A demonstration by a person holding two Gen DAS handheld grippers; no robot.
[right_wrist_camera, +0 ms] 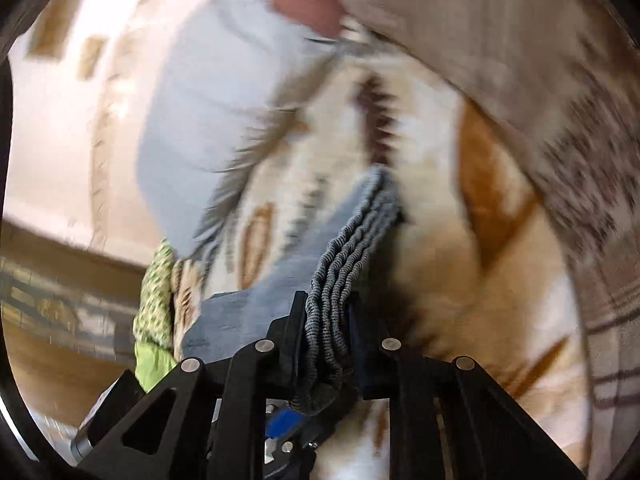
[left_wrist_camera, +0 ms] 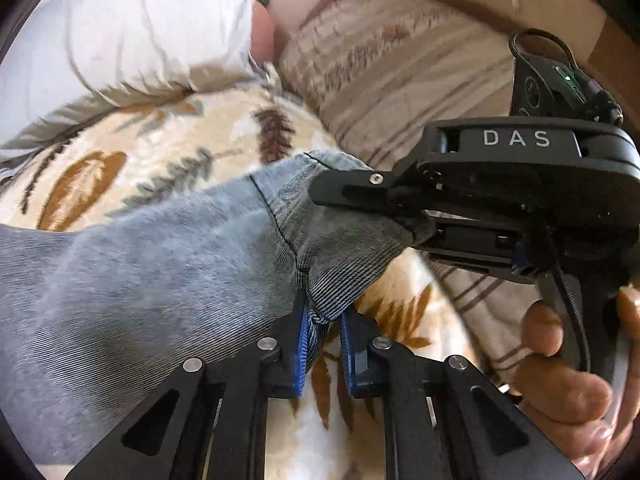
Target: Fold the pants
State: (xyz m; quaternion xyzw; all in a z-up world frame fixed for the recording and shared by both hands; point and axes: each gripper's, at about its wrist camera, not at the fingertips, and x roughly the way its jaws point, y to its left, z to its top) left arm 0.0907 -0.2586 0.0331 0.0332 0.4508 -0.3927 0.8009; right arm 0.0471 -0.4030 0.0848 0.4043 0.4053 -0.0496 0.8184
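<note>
Grey-blue pants [left_wrist_camera: 160,264] lie stretched over a leaf-patterned blanket [left_wrist_camera: 132,148]. My left gripper [left_wrist_camera: 325,320] is shut on the ribbed waistband corner, pinched between its blue pads [left_wrist_camera: 305,344]. My right gripper [left_wrist_camera: 404,220] comes in from the right in the left wrist view and is shut on the other waistband corner. In the right wrist view my right gripper [right_wrist_camera: 326,320] clamps several bunched layers of ribbed waistband [right_wrist_camera: 340,272], and the pants [right_wrist_camera: 288,272] trail away to the left. The view is motion-blurred.
A white pillow [left_wrist_camera: 132,28] lies at the far side of the blanket. A beige striped cover [left_wrist_camera: 400,80] lies to the right. A green patterned cloth [right_wrist_camera: 154,312] hangs at the bed's edge, with brown floor [right_wrist_camera: 60,344] beyond.
</note>
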